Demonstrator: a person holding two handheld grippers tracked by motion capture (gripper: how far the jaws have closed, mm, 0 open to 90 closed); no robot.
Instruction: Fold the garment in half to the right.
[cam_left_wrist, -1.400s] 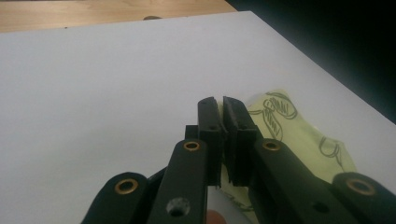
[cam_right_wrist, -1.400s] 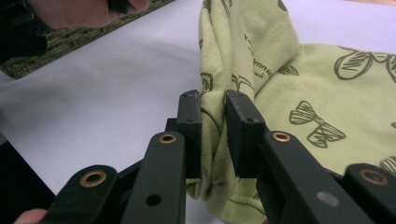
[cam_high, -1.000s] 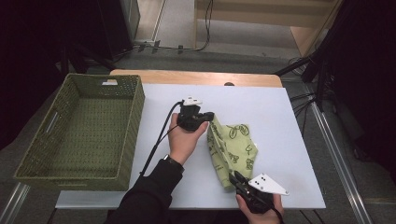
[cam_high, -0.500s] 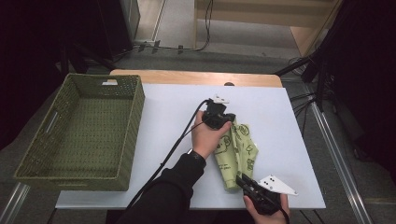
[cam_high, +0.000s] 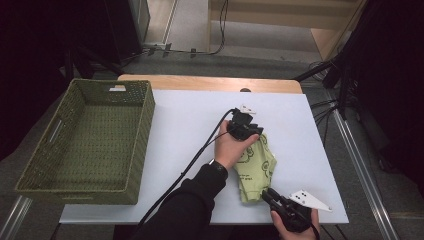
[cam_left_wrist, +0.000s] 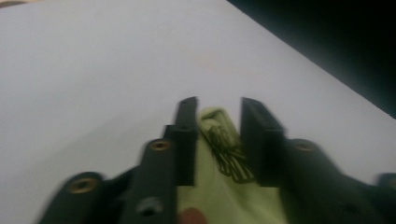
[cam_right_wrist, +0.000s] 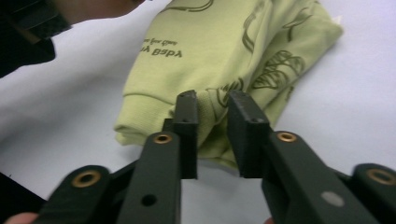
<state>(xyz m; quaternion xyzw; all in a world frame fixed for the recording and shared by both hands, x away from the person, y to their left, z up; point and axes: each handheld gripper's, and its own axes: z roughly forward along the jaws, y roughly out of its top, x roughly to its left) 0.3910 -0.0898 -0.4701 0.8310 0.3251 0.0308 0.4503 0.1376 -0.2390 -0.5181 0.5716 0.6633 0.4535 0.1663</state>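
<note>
Risk noted first: fold of shirt (cam_high: 257, 167) likely to spring open or bunch if either tongs were pulled away with cloth snagged on a pad. Left tongs (cam_high: 248, 131) found at far end of shirt, jaws just opened, tip of cloth loose between them with a gap on one side, not pinched. Right tongs (cam_high: 270, 194) found at near end, jaws also just opened a little, edge of fold between them, apparently let go; light contact of pads with cloth could not be ruled out.

Second hazard judged: dragging whole bundle across smooth desk (cam_high: 190, 115) toward its near edge, already close. Third: lifting by one end only and unrolling the layers before reaching basket (cam_high: 146, 120), well apart at left.

Shirt recorded as light green knit, folded into a narrow oblong several layers thick, with dark line print and small lettering on top face and a thicker hem at near end. Lay flat on desk right of centre, partly under left hand (cam_high: 232, 147). Looked soft and limp; expected to sag if raised.
</note>
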